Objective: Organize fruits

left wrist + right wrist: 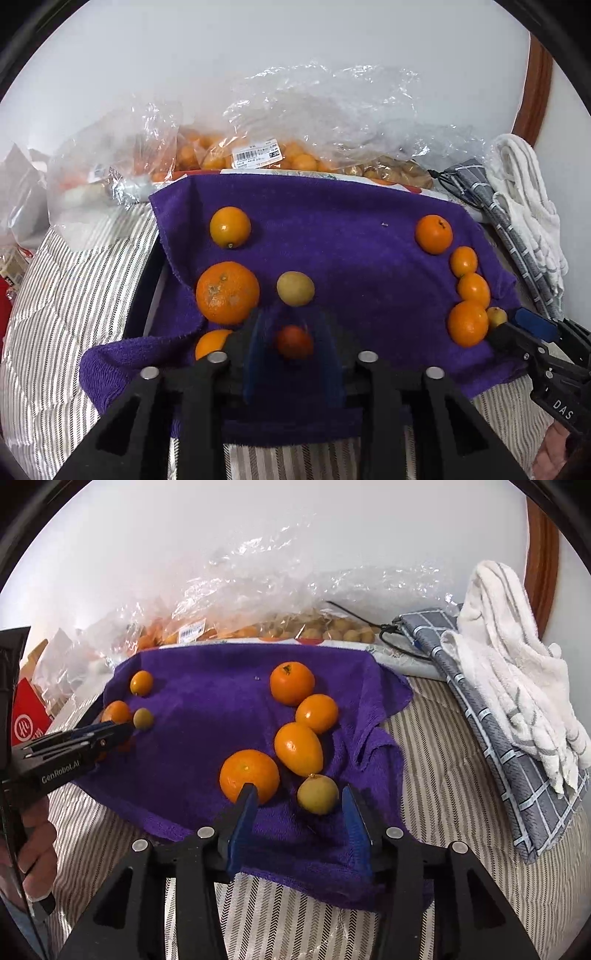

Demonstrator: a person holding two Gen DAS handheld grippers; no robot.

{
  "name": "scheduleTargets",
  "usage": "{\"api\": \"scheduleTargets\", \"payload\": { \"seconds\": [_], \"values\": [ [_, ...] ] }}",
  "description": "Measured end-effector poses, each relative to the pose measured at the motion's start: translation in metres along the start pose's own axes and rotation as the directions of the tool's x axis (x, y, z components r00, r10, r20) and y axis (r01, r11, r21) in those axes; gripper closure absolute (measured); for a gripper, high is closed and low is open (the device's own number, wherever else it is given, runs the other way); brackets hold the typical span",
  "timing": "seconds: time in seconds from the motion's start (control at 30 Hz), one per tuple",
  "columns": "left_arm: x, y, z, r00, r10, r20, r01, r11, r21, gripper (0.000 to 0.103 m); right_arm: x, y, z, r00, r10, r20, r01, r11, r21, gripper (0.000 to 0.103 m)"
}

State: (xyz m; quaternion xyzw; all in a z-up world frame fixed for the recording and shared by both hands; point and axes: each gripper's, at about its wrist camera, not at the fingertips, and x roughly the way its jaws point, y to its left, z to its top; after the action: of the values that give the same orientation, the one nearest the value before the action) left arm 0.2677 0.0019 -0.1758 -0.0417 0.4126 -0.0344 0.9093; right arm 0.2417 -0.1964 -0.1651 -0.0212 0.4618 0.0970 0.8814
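From the left wrist view, my left claw (293, 347) pointed steeply down at the purple towel (343, 243), a small reddish-orange fruit (294, 341) blurred between its slightly parted fingers; I couldn't tell whether the pads pressed it. A large orange (227, 292) sat just left, a yellow-green fruit (295, 288) just ahead, and plastic bags of fruit (258, 155) beyond.

From the right wrist view, my right claw (297, 805) stood open, a pale yellow fruit (317, 795) loose between its fingers, nearer the right one. An orange (249, 775) touched the left fingertip.
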Motion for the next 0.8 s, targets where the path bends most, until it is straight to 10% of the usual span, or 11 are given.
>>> {"api": "scheduleTargets", "payload": {
  "seconds": [0.6, 0.8],
  "values": [
    [-0.155, -0.010, -0.032, 0.994, -0.044, 0.102, 0.041, 0.999, 0.028, 0.034, -0.134, 0.018, -0.008, 0.992, -0.098, 0.081, 0.093, 0.994, 0.064, 0.048],
    [-0.199, -0.017, -0.045, 0.987, -0.035, 0.156, 0.030, 0.999, 0.037, 0.027, -0.179, 0.024, -0.032, 0.981, -0.124, 0.146, 0.118, 0.992, 0.052, 0.017]
  ]
}}
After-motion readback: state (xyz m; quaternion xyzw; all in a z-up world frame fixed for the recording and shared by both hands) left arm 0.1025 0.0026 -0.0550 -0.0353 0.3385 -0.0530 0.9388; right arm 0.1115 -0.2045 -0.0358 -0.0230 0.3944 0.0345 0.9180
